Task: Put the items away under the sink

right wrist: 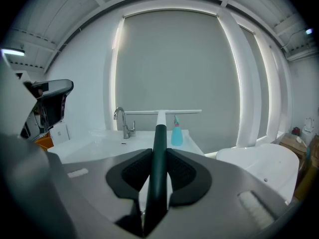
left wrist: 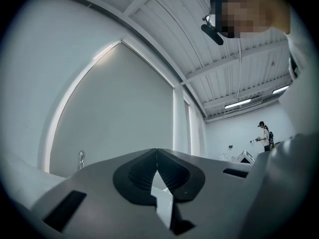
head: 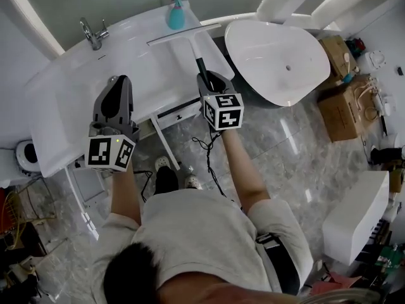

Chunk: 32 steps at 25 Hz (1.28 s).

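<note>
My right gripper [head: 206, 80] is shut on the dark green handle [head: 200, 64] of a squeegee, whose white blade [head: 183, 35] hangs over the white sink counter [head: 76, 75]. In the right gripper view the handle [right wrist: 159, 148] runs straight out between the jaws to the blade [right wrist: 164, 112]. A teal spray bottle [head: 176, 14] stands at the counter's back edge, right of the blade's stem in the right gripper view [right wrist: 176, 133]. My left gripper [head: 119, 82] hovers over the counter's front. Its jaws [left wrist: 156, 156] are shut with nothing between them.
A chrome faucet [head: 93, 33] stands at the counter's back left. The cabinet front [head: 178, 112] sits below the counter edge. A white bathtub [head: 278, 59] lies to the right, with cardboard boxes [head: 342, 106] beyond it. Another person [left wrist: 263, 133] stands far off.
</note>
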Motion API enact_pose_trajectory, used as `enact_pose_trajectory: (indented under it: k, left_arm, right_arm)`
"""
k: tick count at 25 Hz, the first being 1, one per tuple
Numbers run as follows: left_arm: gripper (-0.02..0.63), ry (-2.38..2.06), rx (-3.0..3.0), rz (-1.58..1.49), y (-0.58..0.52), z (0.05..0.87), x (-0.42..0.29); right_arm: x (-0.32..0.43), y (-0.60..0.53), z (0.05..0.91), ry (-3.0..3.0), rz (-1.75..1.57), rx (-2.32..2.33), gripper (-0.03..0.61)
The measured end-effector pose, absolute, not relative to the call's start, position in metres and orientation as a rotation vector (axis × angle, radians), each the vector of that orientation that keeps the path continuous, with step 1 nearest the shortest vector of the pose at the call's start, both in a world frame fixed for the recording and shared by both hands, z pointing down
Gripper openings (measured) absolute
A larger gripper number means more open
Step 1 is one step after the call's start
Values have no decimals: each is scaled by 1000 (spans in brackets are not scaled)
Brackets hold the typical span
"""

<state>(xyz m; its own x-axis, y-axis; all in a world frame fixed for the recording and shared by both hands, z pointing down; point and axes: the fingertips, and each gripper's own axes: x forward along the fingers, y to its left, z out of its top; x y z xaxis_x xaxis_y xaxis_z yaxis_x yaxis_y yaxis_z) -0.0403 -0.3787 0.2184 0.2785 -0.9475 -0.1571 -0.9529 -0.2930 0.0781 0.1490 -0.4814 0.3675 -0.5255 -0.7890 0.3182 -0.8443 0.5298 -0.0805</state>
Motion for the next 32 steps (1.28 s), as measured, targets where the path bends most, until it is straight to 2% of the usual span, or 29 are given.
enact_pose_trajectory:
  k: [18,32]
  left_arm:
    - [8,2100,-2166,281,-231,198,-30]
    - [8,2331,-1828,263,-118,186,-79]
  right_arm:
    - [129,-378,324,-2779,266,1091,103]
    - [39,-299,314,-2921,243,736,103]
